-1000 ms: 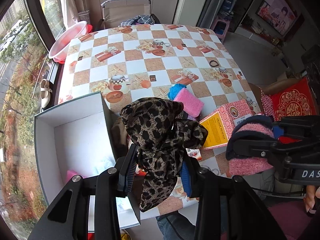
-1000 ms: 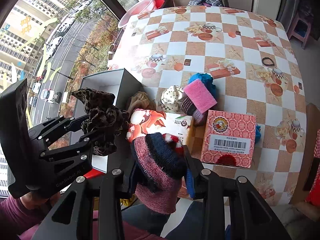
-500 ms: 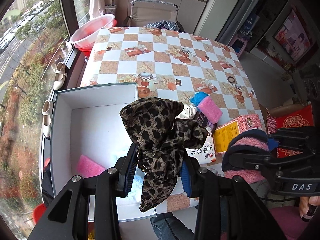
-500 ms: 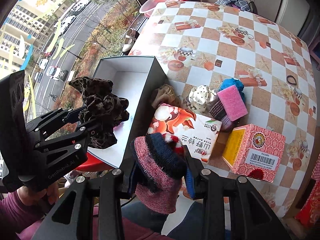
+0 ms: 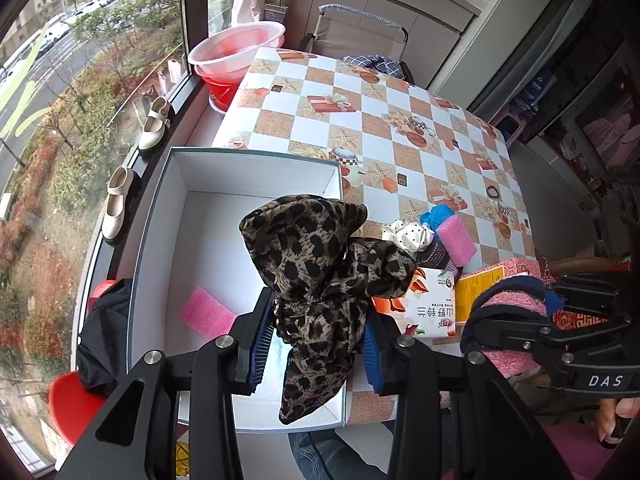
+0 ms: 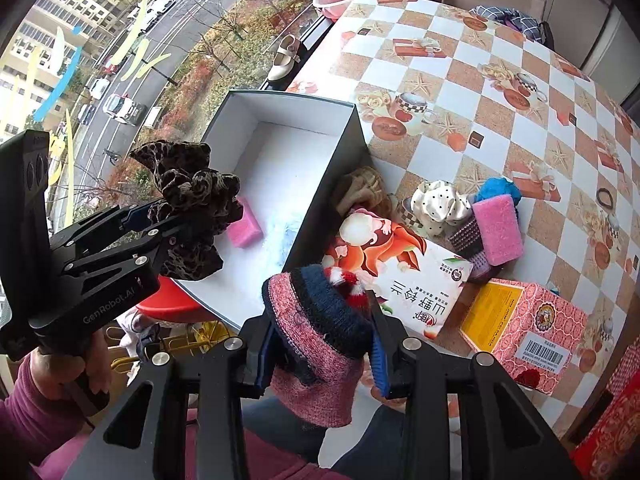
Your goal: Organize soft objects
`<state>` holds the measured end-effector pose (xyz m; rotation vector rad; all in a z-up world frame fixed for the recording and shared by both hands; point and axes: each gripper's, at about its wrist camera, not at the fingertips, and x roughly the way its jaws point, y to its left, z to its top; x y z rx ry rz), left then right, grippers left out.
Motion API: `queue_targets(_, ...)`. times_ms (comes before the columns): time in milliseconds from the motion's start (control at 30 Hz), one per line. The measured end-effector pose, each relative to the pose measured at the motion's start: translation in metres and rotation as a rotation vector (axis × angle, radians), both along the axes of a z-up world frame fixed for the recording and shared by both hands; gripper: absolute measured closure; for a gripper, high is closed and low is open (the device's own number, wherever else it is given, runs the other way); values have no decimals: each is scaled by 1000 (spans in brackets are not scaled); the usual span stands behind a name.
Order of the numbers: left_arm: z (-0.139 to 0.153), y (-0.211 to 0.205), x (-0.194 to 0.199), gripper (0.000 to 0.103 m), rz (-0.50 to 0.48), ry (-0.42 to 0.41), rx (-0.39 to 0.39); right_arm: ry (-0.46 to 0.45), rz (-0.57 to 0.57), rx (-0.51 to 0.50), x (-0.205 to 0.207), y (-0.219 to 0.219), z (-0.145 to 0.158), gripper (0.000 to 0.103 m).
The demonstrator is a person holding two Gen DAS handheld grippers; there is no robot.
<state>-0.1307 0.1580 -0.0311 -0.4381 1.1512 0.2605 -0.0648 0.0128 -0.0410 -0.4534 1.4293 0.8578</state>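
Shoes (image 5: 154, 130) sit on the sill by the window at the far left, with a pink basin (image 5: 236, 46) at the table's corner beyond them. Next comes the open white box (image 5: 256, 168), a pink sponge (image 5: 208, 317) lying on its floor. Above it the left gripper (image 5: 316, 342) has its pads pressed on a leopard-print scrunchie (image 5: 320, 264), which hangs over the box's near wall. Just right of the box lie a tissue pack (image 6: 404, 276), a polka-dot scrunchie (image 6: 436, 202), another pink sponge (image 6: 498, 230) and a red patterned carton (image 6: 528, 320), crowded together on the checkered tablecloth (image 6: 480, 92). The right gripper (image 6: 320, 344) clamps a pink and navy knit hat (image 6: 320, 316) at the table's near edge, in front of the tissue pack.
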Motion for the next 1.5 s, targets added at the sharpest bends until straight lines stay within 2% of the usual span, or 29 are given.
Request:
queue_targets(767, -9, 31, -33, 61, 119, 8, -2, 7, 103, -25, -14, 37, -6, 63)
queue_targets(1167, -19, 43, -49, 61, 172, 42, 18, 25, 143, -31, -17, 57, -15, 63)
queue_targets(1500, -38, 51, -49, 60, 200, 87, 22, 23, 217, -48, -23, 92, -27, 63)
